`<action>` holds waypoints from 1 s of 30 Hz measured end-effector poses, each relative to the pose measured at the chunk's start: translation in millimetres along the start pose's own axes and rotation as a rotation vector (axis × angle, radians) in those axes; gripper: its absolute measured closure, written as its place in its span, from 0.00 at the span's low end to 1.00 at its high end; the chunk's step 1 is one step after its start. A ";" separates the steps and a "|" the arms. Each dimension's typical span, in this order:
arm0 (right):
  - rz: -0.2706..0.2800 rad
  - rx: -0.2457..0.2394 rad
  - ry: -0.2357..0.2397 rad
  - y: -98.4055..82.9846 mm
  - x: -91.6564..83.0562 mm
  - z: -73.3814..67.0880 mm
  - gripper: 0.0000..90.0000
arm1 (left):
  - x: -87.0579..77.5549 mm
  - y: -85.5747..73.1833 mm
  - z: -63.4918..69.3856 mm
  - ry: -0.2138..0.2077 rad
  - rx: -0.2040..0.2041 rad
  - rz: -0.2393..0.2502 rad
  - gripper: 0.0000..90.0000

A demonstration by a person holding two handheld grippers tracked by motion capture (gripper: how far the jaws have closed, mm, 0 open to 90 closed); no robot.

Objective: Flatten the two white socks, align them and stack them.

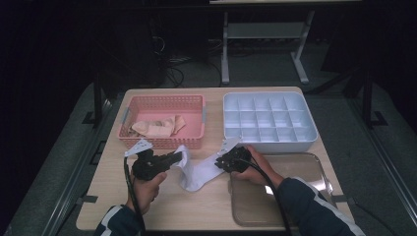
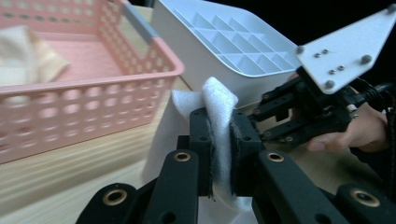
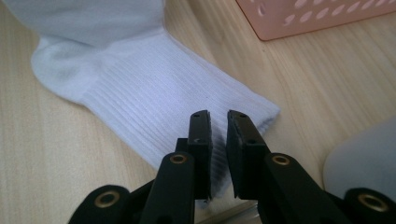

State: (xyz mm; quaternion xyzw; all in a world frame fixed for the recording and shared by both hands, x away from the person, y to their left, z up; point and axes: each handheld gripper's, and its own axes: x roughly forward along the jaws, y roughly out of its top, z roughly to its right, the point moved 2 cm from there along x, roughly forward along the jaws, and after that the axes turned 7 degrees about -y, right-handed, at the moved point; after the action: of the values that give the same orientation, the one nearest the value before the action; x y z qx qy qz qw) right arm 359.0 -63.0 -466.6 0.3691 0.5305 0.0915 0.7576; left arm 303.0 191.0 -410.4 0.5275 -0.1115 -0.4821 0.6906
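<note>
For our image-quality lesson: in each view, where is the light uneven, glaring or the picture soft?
High view: dark room, lit table, glare on the clear tray. Left gripper view: pink basket soft, white sock sharp. Right gripper view: evenly lit, basket corner blurred.

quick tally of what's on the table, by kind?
White sock: 1
Pink basket with beige cloth inside: 1
White divided tray: 1
Clear flat tray: 1
Hand-held grippers, left gripper and right gripper: 2
Total: 6
</note>
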 end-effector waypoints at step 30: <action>0.017 0.062 -0.035 -4.6 -10.6 13.3 0.86 | 56.6 -5.9 10.8 0.009 0.113 -0.147 0.46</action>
State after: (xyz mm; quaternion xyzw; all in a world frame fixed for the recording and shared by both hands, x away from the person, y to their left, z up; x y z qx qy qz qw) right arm 364.9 -78.0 -459.6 0.3984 0.5165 0.0749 0.7542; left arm 321.5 140.1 -430.9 0.5746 -0.0964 -0.5221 0.6228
